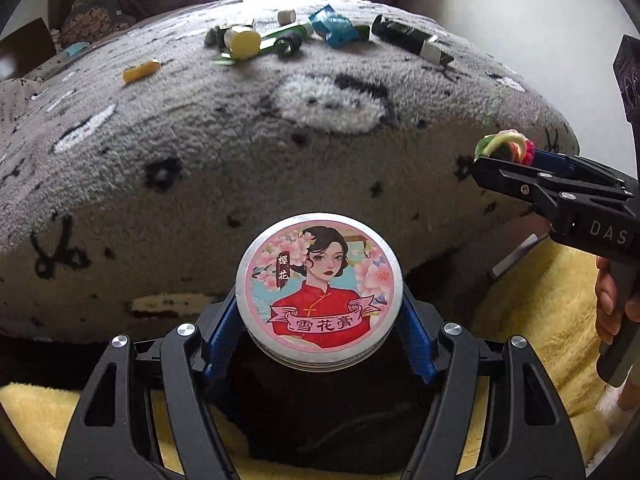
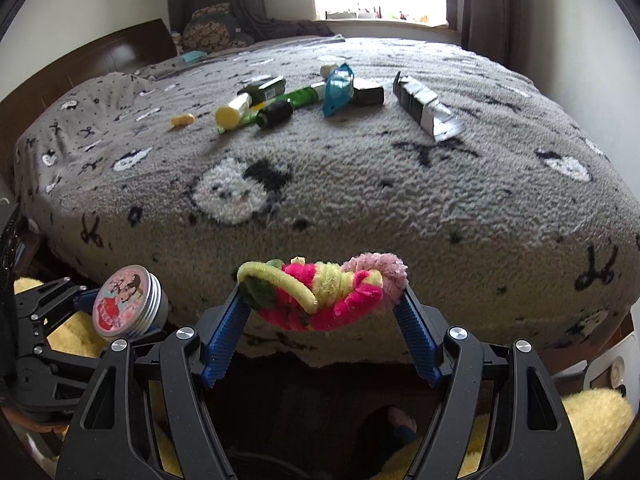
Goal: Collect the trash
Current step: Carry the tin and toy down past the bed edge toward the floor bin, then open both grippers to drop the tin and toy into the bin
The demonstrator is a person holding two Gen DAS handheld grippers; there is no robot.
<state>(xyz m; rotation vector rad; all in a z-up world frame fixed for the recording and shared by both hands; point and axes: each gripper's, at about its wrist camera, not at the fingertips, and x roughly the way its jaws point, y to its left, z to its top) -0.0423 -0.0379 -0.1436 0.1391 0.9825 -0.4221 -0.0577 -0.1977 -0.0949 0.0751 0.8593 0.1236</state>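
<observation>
On the grey fleece bed cover (image 2: 360, 184) trash lies far back. The left gripper (image 1: 320, 320) pinches a round tin (image 1: 319, 290) labelled "雪花膏"; the right gripper (image 2: 324, 312) pinches a chenille bundle (image 2: 324, 292) before the bed edge.

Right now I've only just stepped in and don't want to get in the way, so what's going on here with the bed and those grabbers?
A person is clearing trash off the bed, with a grabbing tool in each hand. The left tool is clamped on a round tin with a picture lid. The right tool grips a fuzzy bundle of pink, yellow and green pipe cleaners. Both are held off the near edge of the bed. More trash lies farther back on the cover: bottles, a blue wrapper and a flattened carton.
</observation>
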